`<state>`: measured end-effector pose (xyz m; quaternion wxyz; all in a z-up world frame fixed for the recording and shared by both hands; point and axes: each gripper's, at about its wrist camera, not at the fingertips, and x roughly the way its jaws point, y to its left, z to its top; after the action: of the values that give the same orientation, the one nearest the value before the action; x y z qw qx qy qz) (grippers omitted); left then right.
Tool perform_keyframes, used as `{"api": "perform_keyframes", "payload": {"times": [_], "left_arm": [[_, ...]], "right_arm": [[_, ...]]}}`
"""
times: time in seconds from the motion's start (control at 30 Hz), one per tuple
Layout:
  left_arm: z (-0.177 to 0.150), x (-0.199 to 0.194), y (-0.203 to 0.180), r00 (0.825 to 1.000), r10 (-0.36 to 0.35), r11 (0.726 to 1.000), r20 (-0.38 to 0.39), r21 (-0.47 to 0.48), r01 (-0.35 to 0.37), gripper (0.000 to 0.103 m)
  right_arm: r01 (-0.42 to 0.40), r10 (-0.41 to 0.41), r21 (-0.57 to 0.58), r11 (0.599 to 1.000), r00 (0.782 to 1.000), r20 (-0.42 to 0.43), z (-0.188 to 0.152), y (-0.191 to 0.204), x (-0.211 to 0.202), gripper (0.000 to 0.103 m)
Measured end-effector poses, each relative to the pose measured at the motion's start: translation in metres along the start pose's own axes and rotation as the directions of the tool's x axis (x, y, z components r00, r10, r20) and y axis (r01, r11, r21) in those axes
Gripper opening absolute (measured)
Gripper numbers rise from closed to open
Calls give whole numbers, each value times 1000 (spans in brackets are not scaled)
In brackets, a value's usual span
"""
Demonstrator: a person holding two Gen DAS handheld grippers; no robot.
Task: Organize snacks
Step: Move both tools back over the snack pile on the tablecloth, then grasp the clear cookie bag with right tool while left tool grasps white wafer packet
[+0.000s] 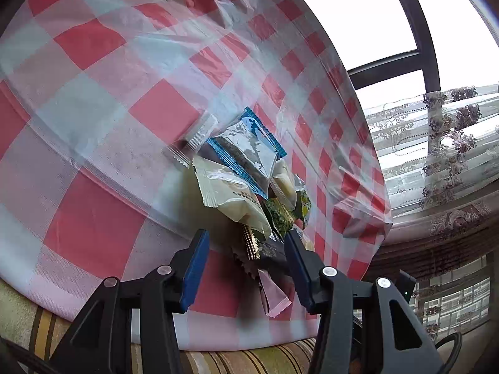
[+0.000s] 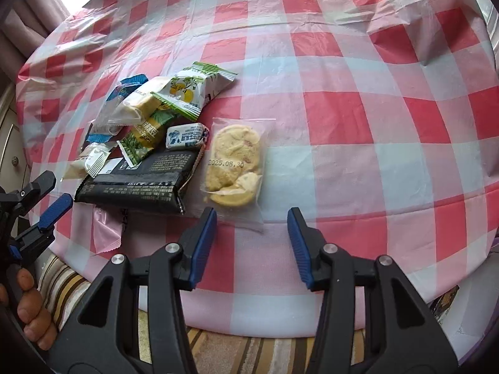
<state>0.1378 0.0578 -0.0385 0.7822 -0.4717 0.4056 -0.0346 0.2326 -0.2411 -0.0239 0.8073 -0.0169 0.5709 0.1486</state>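
Observation:
A pile of wrapped snacks lies on a red-and-white checked tablecloth. In the right wrist view I see a clear bag of yellow cookies, a black packet, a lemon-print packet, a small white-blue packet and a pink sachet. My right gripper is open, just short of the cookie bag. My left gripper is open at the near end of the pile, by the black packet, with a blue-edged packet beyond. The left gripper also shows in the right wrist view.
The cloth hangs over a striped cushion or sofa edge at the near side. A window with lace curtains stands beyond the table's far side in the left wrist view. The cloth is wrinkled at the far right.

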Motion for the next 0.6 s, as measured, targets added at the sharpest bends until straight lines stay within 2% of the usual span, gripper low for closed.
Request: {"api": "perform_keyframes", "payload": {"times": [0.1,0.2,0.27,0.4,0.6], "left_arm": [[3,2,0,1000,-6,1000,2,0,6,51],[7,4,3,1000,-21,1000,9,-19,21,51],[9,6,4,999,-37,999,9,-31,37,46],[14,14,4,999,-42,998,6,-48,42,42],[24,24,10,999,-45,995,12,-92,46,41]], "right_arm": [[17,-17,24,1000,1000,14,6,-11,-1,52],[-5,3,32,999,998,64,12,-14,-11,52],[-14,11,30,999,996,89,16,-12,-15,52],[-63,62,16,998,994,94,28,1,-8,52],[-74,76,-25,997,993,87,30,20,3,52]]}}
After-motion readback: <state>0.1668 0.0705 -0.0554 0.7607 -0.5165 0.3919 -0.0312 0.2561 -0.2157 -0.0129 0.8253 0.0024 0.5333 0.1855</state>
